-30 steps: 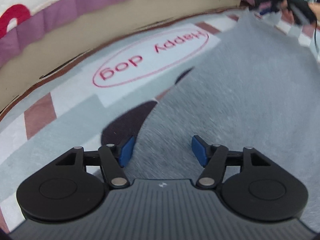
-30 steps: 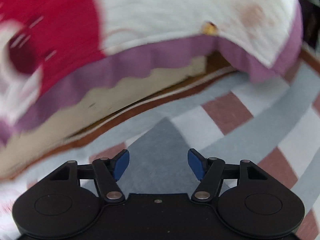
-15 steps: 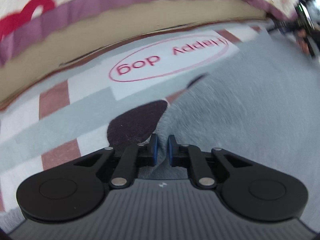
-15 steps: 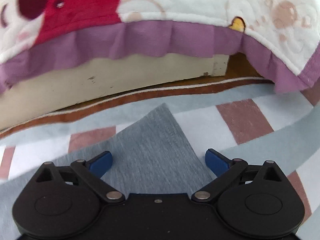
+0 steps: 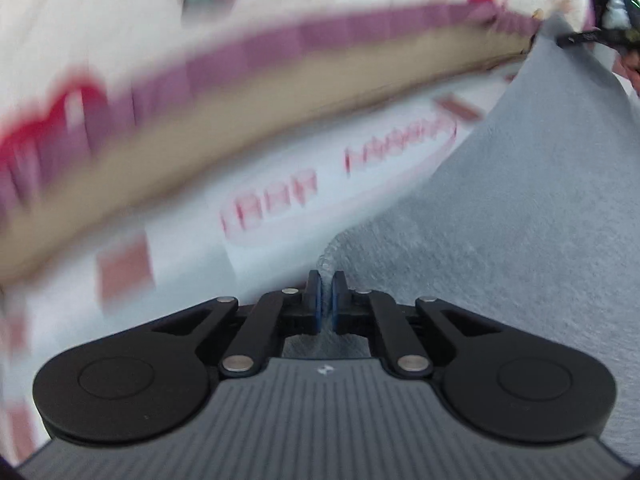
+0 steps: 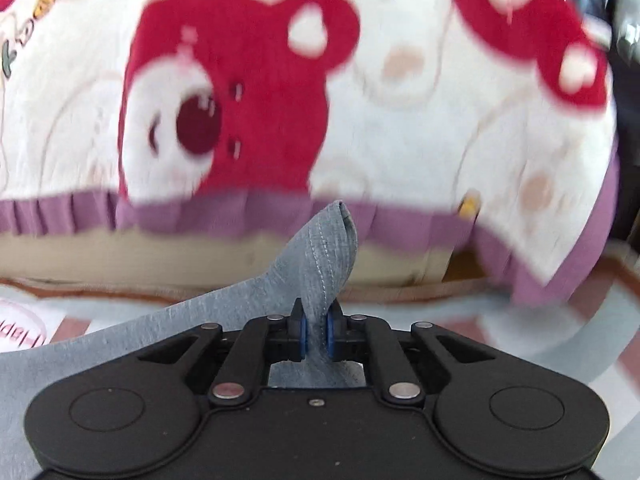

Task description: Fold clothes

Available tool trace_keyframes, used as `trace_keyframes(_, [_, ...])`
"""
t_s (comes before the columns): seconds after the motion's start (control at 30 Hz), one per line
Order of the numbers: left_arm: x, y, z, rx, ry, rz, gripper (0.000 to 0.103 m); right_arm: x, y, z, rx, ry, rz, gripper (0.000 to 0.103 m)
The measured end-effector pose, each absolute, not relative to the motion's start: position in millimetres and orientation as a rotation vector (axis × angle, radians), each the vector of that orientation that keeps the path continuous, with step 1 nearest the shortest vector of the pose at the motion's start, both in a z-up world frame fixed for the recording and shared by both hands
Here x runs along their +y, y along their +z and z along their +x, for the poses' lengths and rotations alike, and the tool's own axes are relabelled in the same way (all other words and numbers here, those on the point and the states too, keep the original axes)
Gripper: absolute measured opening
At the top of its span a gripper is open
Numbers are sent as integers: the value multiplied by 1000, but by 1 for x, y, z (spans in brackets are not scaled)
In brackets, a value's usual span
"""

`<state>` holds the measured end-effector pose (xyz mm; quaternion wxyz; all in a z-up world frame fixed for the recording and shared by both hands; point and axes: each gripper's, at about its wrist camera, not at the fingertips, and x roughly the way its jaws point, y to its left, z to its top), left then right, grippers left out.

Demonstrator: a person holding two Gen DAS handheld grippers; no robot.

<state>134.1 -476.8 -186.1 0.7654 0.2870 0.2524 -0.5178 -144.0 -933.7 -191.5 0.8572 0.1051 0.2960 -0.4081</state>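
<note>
**Both grippers pinching a grey garment above the rug**

A bed is filling the background, its white blanket (image 6: 420,128) printed with red bears and edged with a purple frill (image 6: 192,216) that is hanging over the beige bed base (image 5: 248,136). Below it, a rug (image 5: 120,280) of grey, white and brick-red blocks is lying on the floor; a red oval with blurred lettering (image 5: 340,184) is showing on a white patch.

The grey garment (image 5: 520,216) is stretching between the two tools, raised off the rug. The left gripper (image 5: 325,296) is clamping one edge of it between pressed-together blue pads, with the cloth running away to the right and up to a far corner near the frill. The right gripper (image 6: 316,334) is nipping a stitched hem corner, which is standing up in a curl just in front of the frill. To the garment's left, open rug is lying bare up to the bed base.
</note>
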Motion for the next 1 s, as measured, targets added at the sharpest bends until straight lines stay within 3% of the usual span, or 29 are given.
trace_keyframes(0.1, [-496, -183, 148, 577, -1063, 583, 7, -936, -180, -143, 580, -928, 212, 14])
trace_keyframes(0.17, [-512, -198, 160, 680, -1019, 586, 26, -934, -181, -139, 624, -1035, 180, 34])
trace_keyframes(0.23, [-509, -203, 165, 742, -1050, 541, 30, -927, -175, -149, 607, -1110, 239, 44])
trace_keyframes(0.33, [-478, -188, 156, 748, -1134, 440, 52, -909, -160, -197, 498, -1078, 474, 65])
trace_keyframes(0.6, [-396, -169, 101, 754, -1208, 536, 53, -830, -172, -371, 489, -1221, 815, 69])
trace_keyframes(0.8, [-364, -183, 92, 858, -1098, 513, 53, -800, -222, -405, 352, -1127, 1080, 70])
trace_keyframes(0.87, [-356, -183, 91, 879, -1080, 492, 53, -803, -235, -397, 305, -1153, 1098, 73])
trace_keyframes(0.9, [-353, -183, 91, 882, -1070, 489, 53, -806, -236, -389, 284, -1179, 1040, 85])
trace_keyframes(0.93, [-350, -183, 90, 885, -1060, 486, 53, -810, -237, -376, 311, -1193, 956, 88])
trace_keyframes(0.97, [-348, -183, 90, 890, -1048, 482, 53, -816, -237, -359, 385, -1195, 843, 85])
trace_keyframes(1.0, [-345, -183, 91, 894, -1035, 476, 53, -819, -237, -343, 456, -1189, 746, 57])
